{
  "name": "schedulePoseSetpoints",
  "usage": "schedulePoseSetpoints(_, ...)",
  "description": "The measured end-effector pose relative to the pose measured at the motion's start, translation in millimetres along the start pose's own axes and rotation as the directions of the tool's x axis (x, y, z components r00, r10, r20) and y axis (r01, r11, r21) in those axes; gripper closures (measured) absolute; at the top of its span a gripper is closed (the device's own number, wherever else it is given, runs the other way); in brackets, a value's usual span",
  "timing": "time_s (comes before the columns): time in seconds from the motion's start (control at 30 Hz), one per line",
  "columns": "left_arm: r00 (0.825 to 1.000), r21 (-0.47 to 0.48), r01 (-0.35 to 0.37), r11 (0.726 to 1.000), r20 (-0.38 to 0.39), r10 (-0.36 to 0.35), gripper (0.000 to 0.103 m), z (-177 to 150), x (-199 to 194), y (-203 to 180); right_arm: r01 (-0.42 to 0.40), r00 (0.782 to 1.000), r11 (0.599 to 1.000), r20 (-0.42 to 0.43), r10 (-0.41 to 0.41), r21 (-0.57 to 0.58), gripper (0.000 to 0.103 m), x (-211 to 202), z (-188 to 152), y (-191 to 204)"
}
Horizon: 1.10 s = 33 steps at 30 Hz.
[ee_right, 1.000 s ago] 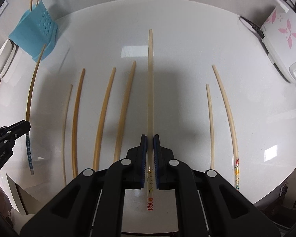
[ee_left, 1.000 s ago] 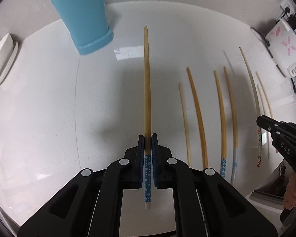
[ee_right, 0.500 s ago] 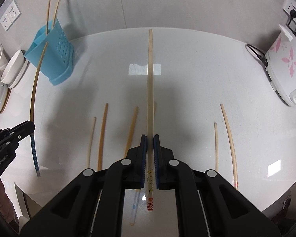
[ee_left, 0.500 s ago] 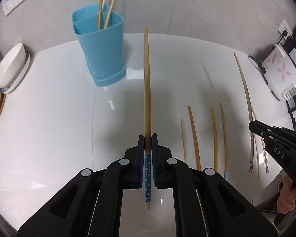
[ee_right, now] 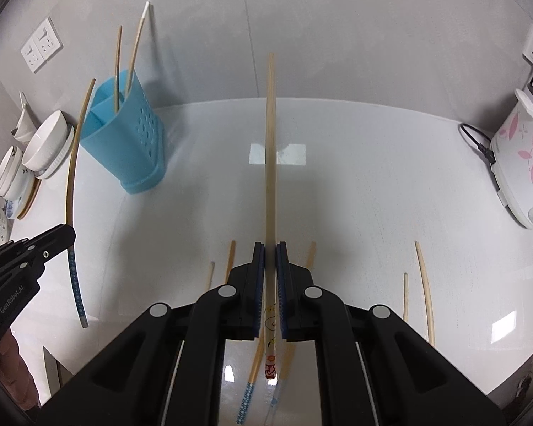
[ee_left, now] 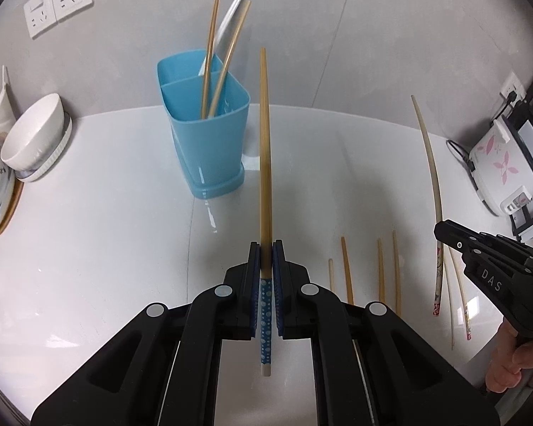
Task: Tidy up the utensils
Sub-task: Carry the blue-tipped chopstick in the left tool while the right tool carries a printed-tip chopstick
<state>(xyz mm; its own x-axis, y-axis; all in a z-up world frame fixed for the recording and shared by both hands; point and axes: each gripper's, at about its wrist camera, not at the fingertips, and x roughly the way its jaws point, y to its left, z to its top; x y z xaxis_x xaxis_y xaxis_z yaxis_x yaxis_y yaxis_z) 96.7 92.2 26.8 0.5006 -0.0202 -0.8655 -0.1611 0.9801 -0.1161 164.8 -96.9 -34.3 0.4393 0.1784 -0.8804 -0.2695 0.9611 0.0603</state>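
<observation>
The left gripper (ee_left: 265,277) has its fingers clamped on a brown chopstick with a blue dotted handle (ee_left: 265,163), gripped just above the dotted part, the thin tip pointing toward twelve o'clock and clear of the bench (ee_left: 89,248). The right gripper (ee_right: 270,277) likewise has its fingers closed tight on a pale chopstick with a printed red end (ee_right: 270,163), held off the bench in the same manner. The step in hand looks to be carrying both sticks to the blue holder (ee_left: 208,131), which stands at about eleven o'clock from the left gripper and at about ten o'clock from the right. To do it well, each stick should probably be brought above the holder's rim before it is tipped upright, tip down, so it does not knock the rim or the sticks already inside; the two grippers are best taken in one after the other, since the opening is narrow. The holder is split into two compartments: the far one carries two brown chopsticks (ee_left: 209,56) and a white utensil (ee_left: 231,17) leaning toward one o'clock, while the near compartment appears bare. Several more chopsticks (ee_left: 346,269) lie on the bench at about three o'clock of the left gripper. White bowls (ee_left: 33,135) are stacked at nine o'clock.
</observation>
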Motion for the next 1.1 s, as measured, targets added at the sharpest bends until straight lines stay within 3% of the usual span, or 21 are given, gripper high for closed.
schedulePoseSetpoints(0.6, 0.989, -0.036, 0.023, 0.999, 0.146, -0.018, 0.097, 36, -20, 16, -0.065, 0.989, 0.997, 0.133, 0.068, -0.027, 0.097, -21, 43, 22)
schedulePoseSetpoints(1.1, 0.954, -0.076, 0.05, 0.996, 0.299, -0.025, 0.097, 86, -16, 44, -0.14, 0.962, 0.987, 0.223, 0.155, -0.081, 0.097, -14, 94, 50)
